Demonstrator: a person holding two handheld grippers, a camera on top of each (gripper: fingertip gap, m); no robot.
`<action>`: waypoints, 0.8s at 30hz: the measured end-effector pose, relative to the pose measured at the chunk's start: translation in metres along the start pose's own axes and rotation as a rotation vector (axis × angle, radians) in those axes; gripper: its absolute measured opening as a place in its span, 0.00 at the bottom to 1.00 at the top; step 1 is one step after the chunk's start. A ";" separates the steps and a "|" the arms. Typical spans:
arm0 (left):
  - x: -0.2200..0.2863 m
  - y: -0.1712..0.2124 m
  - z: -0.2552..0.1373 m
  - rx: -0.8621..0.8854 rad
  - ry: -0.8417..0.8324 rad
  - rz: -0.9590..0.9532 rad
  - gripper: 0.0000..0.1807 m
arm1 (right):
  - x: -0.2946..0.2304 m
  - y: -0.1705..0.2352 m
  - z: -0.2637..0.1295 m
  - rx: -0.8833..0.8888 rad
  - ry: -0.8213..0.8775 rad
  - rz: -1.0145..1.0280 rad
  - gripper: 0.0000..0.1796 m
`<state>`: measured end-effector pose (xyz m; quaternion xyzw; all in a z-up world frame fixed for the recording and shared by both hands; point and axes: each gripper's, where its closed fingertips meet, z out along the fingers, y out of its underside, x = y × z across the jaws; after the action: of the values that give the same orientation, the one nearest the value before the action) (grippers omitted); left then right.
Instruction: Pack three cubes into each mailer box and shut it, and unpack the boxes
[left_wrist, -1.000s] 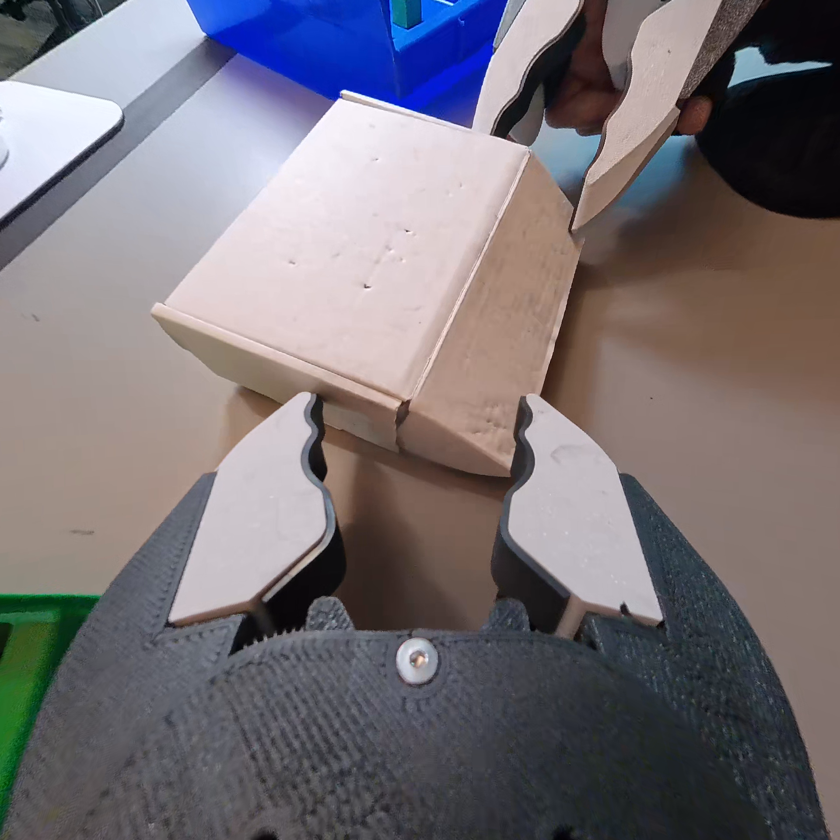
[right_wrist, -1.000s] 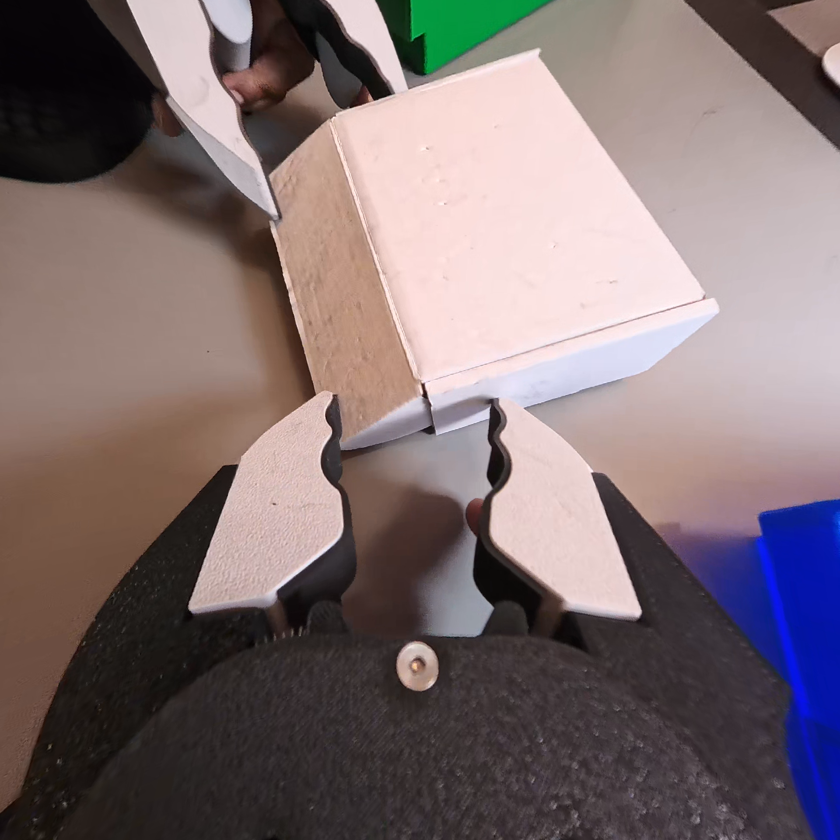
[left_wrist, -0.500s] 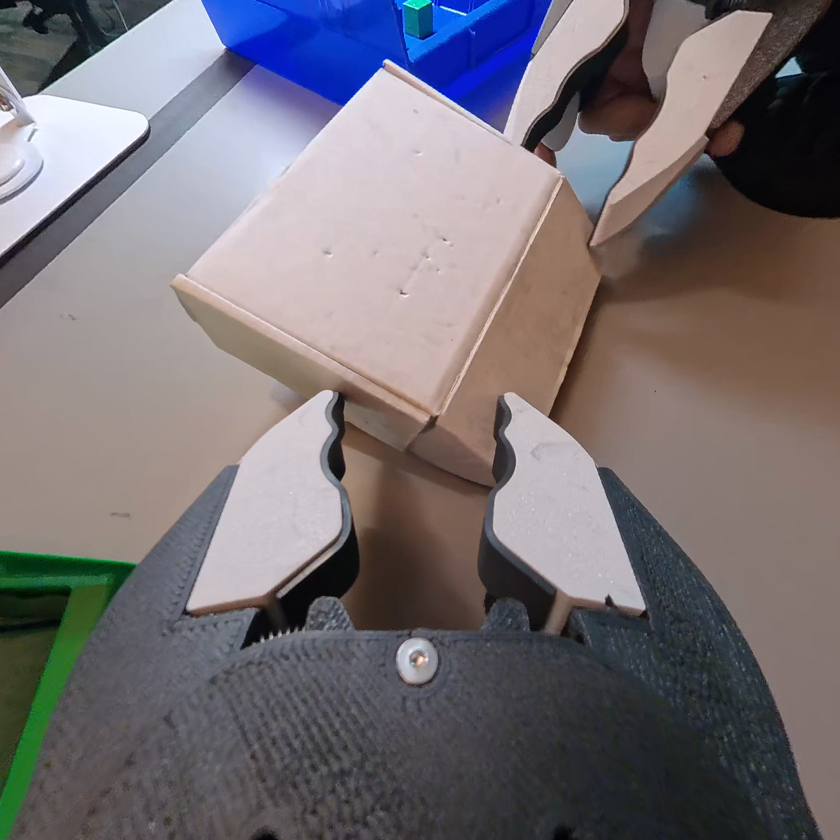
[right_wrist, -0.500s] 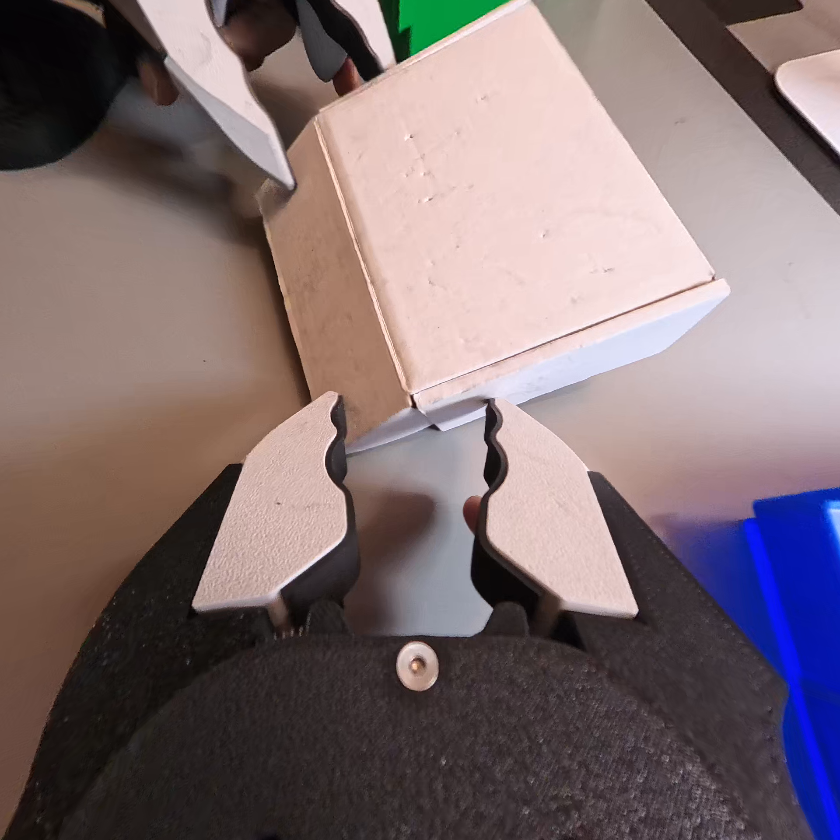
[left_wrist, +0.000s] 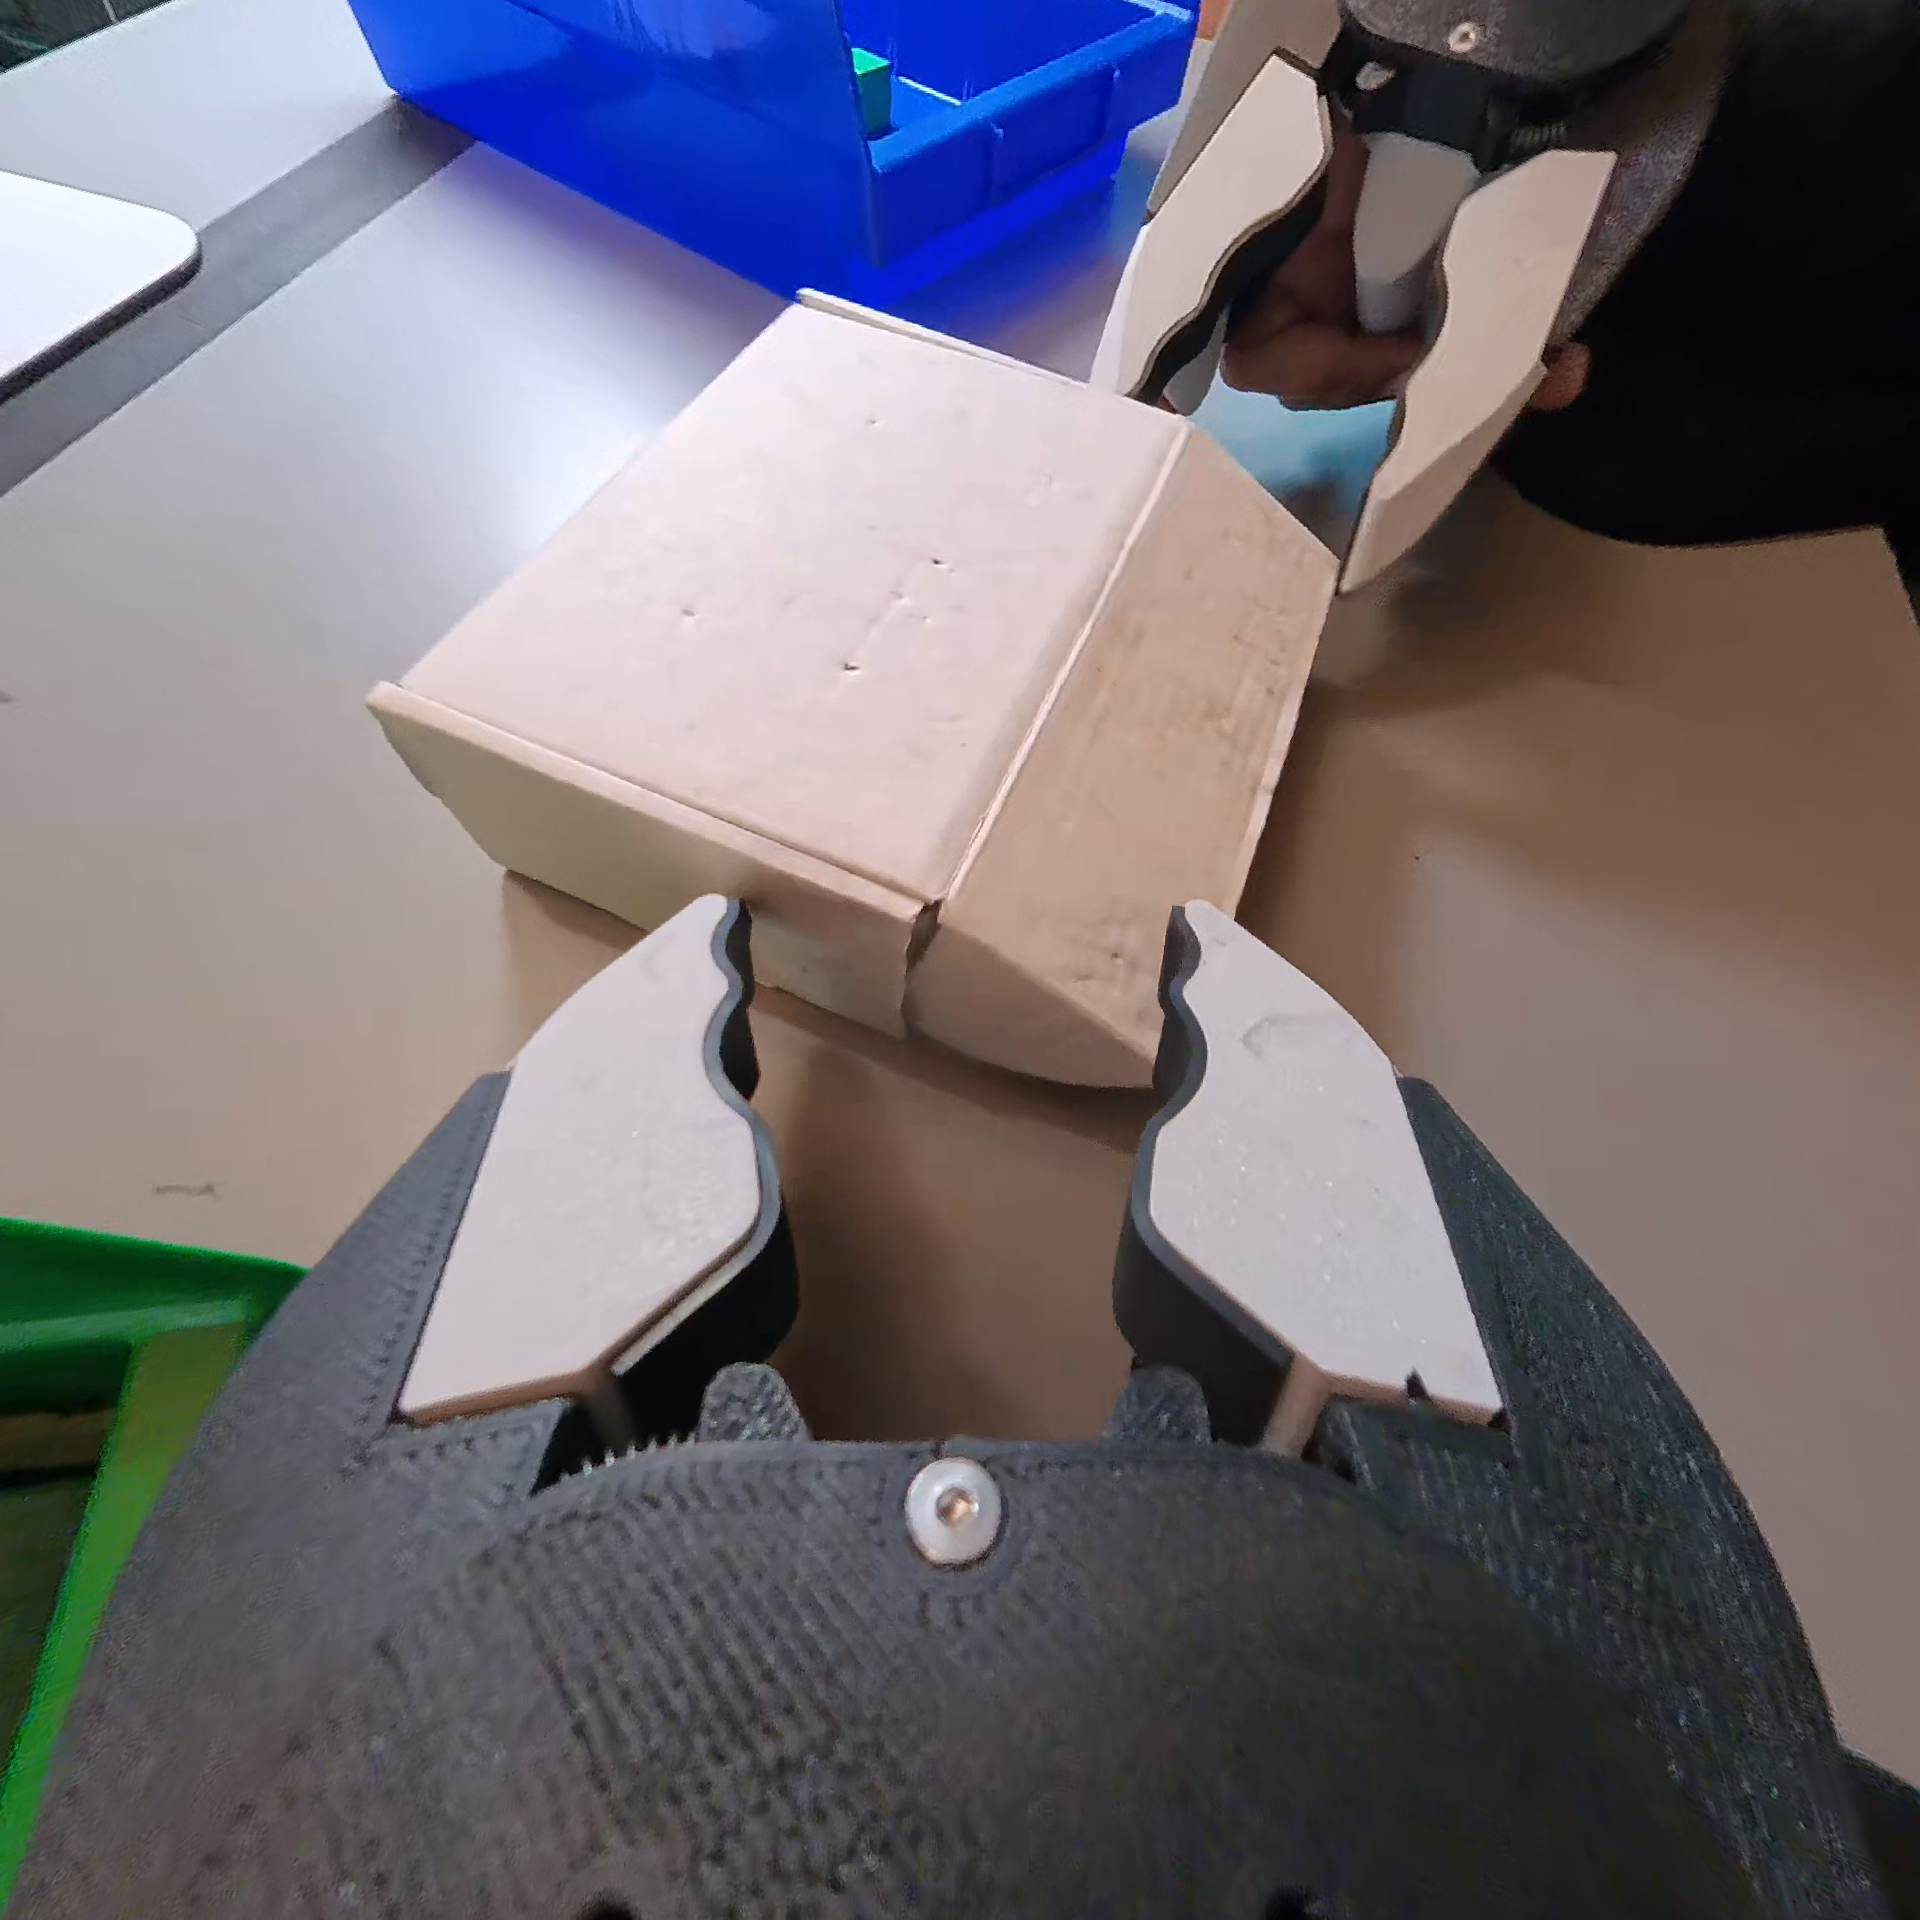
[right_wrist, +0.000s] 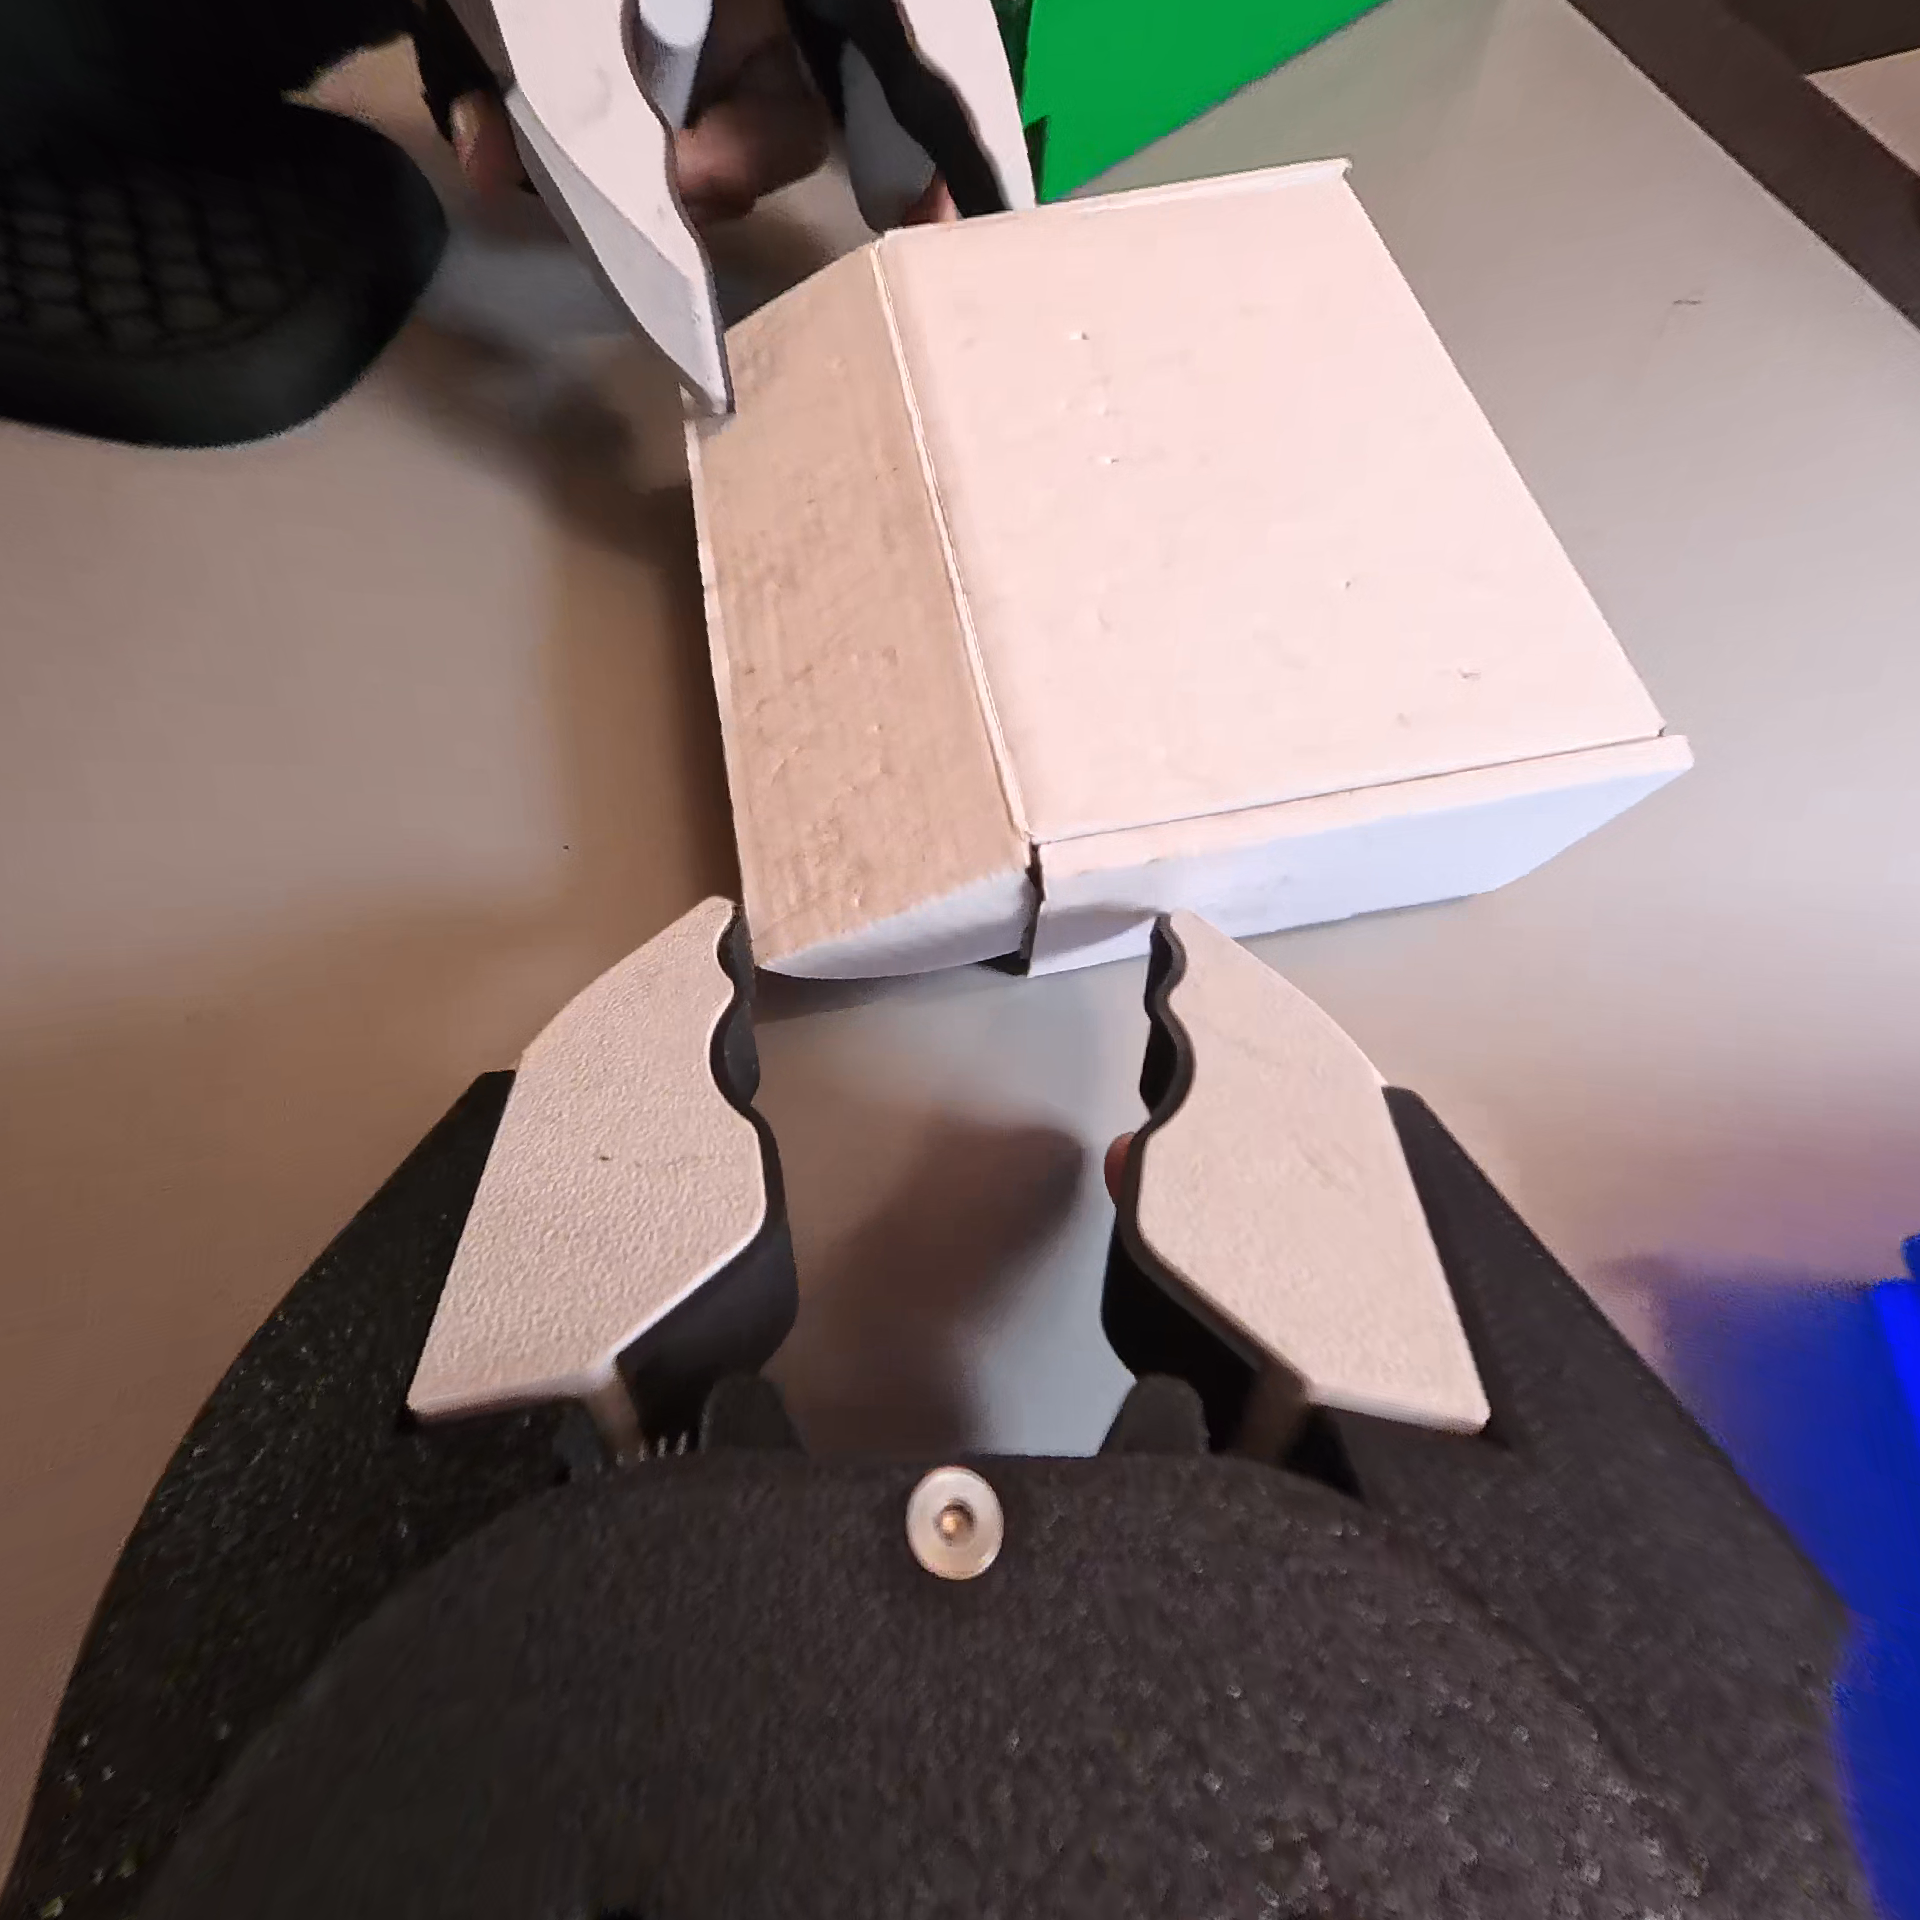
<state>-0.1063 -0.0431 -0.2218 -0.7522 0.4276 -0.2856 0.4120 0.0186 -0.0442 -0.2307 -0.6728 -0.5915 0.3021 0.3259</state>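
Closed box (left_wrist: 831, 623) lies on the counter (left_wrist: 208, 831) between both gaping tools: left tool (left_wrist: 951, 971), right tool (right_wrist: 940, 966).

A pale, off-white corrugated cardboard mailer box (left_wrist: 831, 644) lies flat on the table with its lid shut. Small dents and pinholes mark its broad top panel. One long side slopes down as a rough-faced flap reaching the table. A small green cube (left_wrist: 871, 75) sits far off inside a blue bin.
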 end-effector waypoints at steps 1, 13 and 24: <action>0.000 0.000 -0.001 -0.001 0.009 -0.003 0.41 | 0.002 0.001 -0.002 0.002 -0.003 0.014 0.38; 0.005 0.004 -0.009 -0.134 -0.120 -0.161 0.19 | 0.003 -0.001 -0.004 -0.012 -0.061 0.359 0.25; 0.011 0.003 -0.001 -0.070 -0.259 -0.172 0.12 | 0.002 0.004 -0.003 -0.010 -0.075 0.385 0.21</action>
<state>-0.1029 -0.0539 -0.2234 -0.8306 0.3146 -0.2055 0.4110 0.0237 -0.0425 -0.2326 -0.7634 -0.4651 0.3807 0.2366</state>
